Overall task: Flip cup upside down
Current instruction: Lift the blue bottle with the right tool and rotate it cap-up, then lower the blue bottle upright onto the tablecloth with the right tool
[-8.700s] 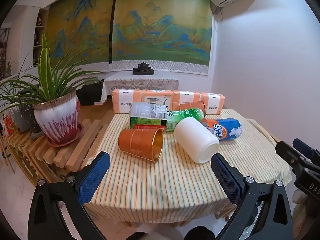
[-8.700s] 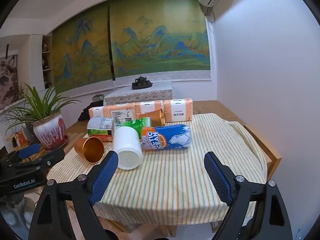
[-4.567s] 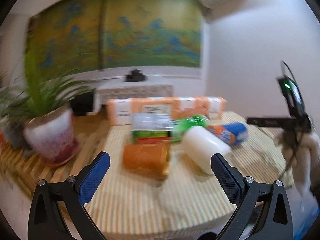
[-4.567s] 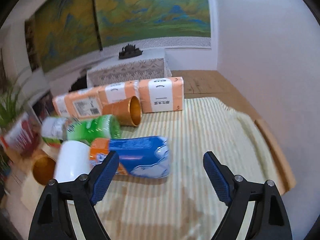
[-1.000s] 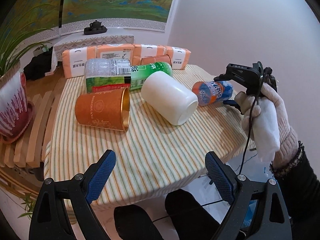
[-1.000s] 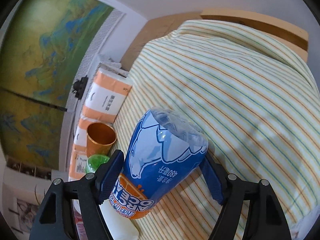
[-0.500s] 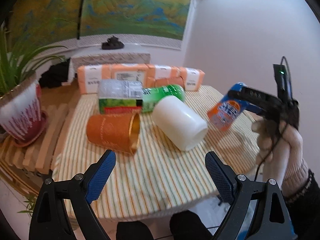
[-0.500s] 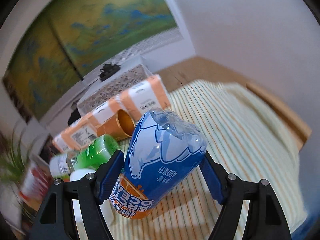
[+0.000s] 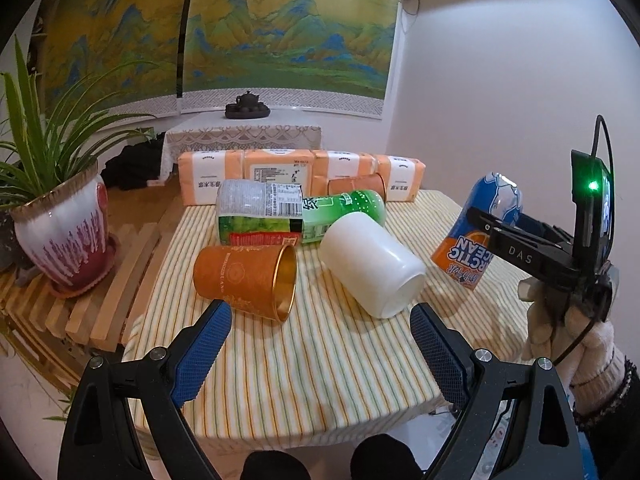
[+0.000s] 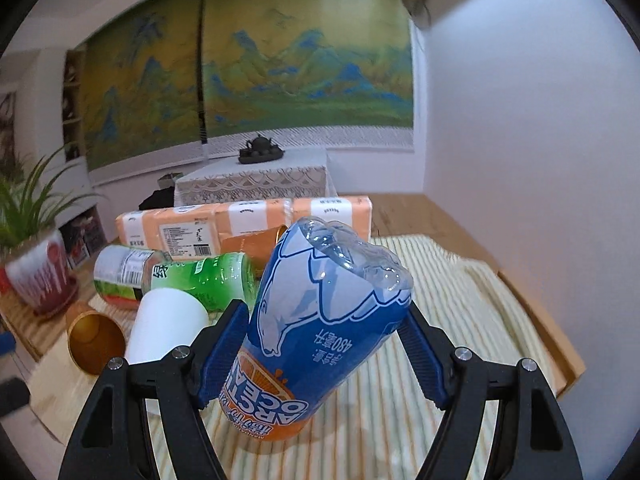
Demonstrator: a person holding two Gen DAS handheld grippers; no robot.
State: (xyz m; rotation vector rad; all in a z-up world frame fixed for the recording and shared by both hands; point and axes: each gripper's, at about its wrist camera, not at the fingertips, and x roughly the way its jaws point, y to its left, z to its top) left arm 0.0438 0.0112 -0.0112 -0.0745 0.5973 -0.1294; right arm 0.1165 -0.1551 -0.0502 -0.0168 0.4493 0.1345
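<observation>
A blue and orange "Arctic Ocean" cup (image 10: 320,320) is clamped between the fingers of my right gripper (image 10: 324,316). In the left wrist view this cup (image 9: 480,224) hangs tilted over the table's right side, closed blue end up and orange end down, label reading upside down. A gloved hand (image 9: 568,320) holds that gripper. My left gripper (image 9: 318,316) is open near the table's front edge and holds nothing. Just ahead of it lie an orange cup (image 9: 244,276) and a white cup (image 9: 372,264), both on their sides.
On the striped tablecloth (image 9: 320,380), a green bottle (image 9: 340,208) and a labelled pack (image 9: 260,212) lie behind the cups. Another orange cup (image 9: 356,186) lies by the tissue packs (image 9: 300,172) at the back. A potted plant (image 9: 64,236) stands on a slatted bench at left.
My right gripper has lifted the blue and orange cup off the cloth and turned it from lying flat to tilted with its blue end up. The left gripper stays open.
</observation>
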